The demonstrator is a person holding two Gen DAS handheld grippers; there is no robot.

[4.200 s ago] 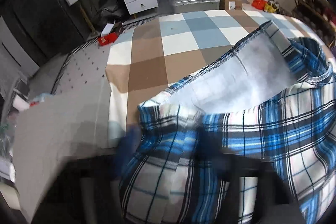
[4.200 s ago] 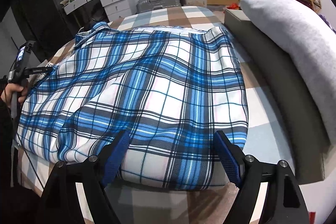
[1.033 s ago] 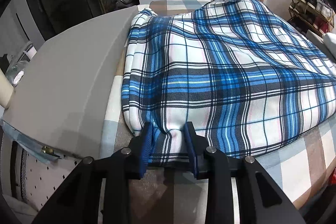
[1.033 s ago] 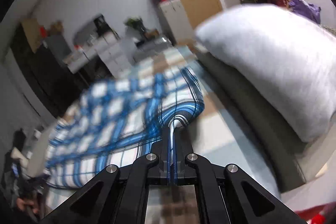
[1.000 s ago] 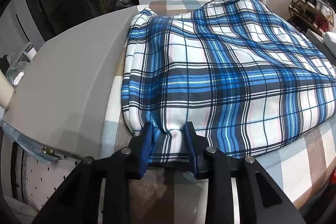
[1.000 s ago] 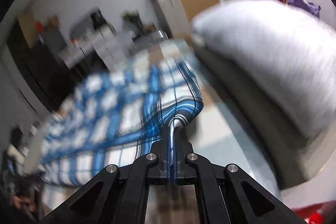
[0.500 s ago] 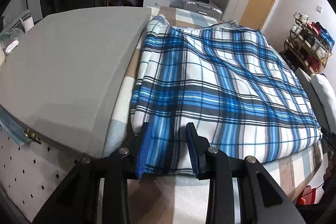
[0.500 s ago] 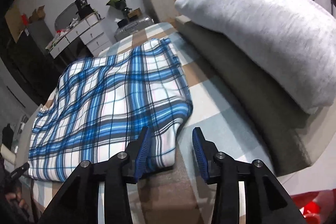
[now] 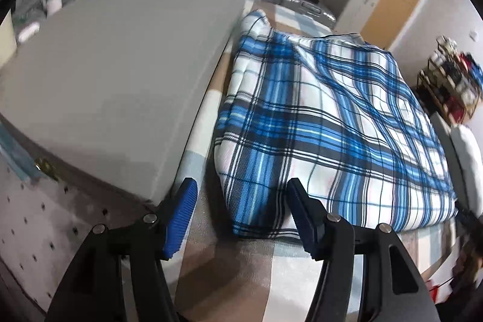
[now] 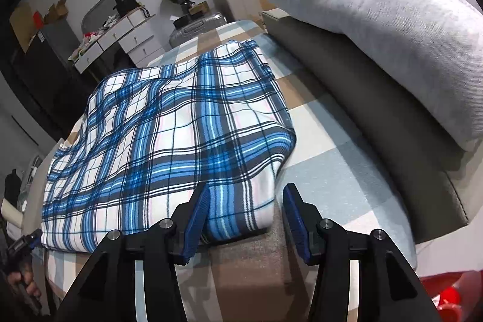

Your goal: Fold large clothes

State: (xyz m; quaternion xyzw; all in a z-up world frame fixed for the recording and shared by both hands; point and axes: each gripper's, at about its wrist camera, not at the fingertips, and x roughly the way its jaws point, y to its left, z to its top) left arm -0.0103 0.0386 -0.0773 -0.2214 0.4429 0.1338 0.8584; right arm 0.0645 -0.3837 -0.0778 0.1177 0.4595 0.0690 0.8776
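Both tongs, left and right, spread wide, holding nothing; folded plaid lying flat just ahead on bed.

We see the folded garment lying on the bed cover, slab to its left, cushion to its right. Suitcase and drawer unit stand behind the bed.
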